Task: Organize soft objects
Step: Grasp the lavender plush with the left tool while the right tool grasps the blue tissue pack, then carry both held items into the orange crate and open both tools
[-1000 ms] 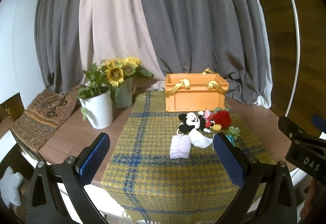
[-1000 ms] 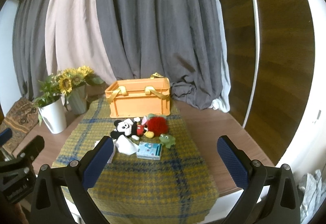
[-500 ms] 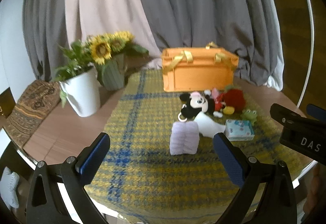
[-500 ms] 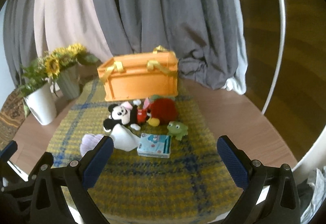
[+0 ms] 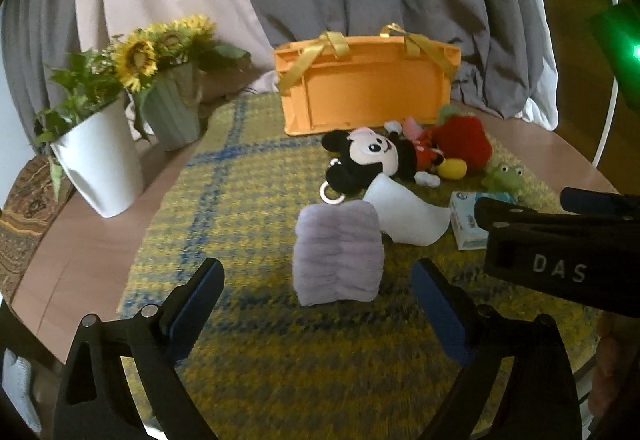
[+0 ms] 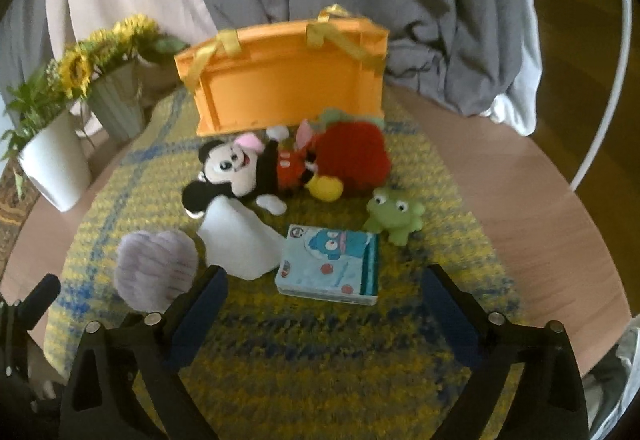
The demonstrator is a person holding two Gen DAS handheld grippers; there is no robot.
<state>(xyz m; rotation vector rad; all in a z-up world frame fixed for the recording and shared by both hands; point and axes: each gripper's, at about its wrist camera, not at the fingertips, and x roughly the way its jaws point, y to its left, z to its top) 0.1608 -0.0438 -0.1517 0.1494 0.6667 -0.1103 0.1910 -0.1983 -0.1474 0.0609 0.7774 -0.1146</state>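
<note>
Lilac folded cloth (image 5: 338,252) sits near-centre on the plaid mat, just ahead of left tool (image 5: 318,304): light, floppy, so pinch across the fold. Jaws spread but just been narrowing, nothing between. Right tool (image 6: 324,306) likewise, aimed at tissue pack (image 6: 330,264). Only right view shows the pack whole; left view hides it partly.

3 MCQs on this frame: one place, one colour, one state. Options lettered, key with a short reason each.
1. Where does the green frog sit?
A. inside the crate
B. on the plaid cloth, beside the red plush
C. in the white pot

2. What colour is the crate?
A. orange
B. blue
C. white

3. How does the right gripper stand?
A. shut on the frog
B. shut on the tissue pack
C. open, holding nothing

Key: 1 B, frog rests on the cloth; 2 A, walls are orange; 3 C, blue pads apart, tissue pack lies untouched ahead.
</note>
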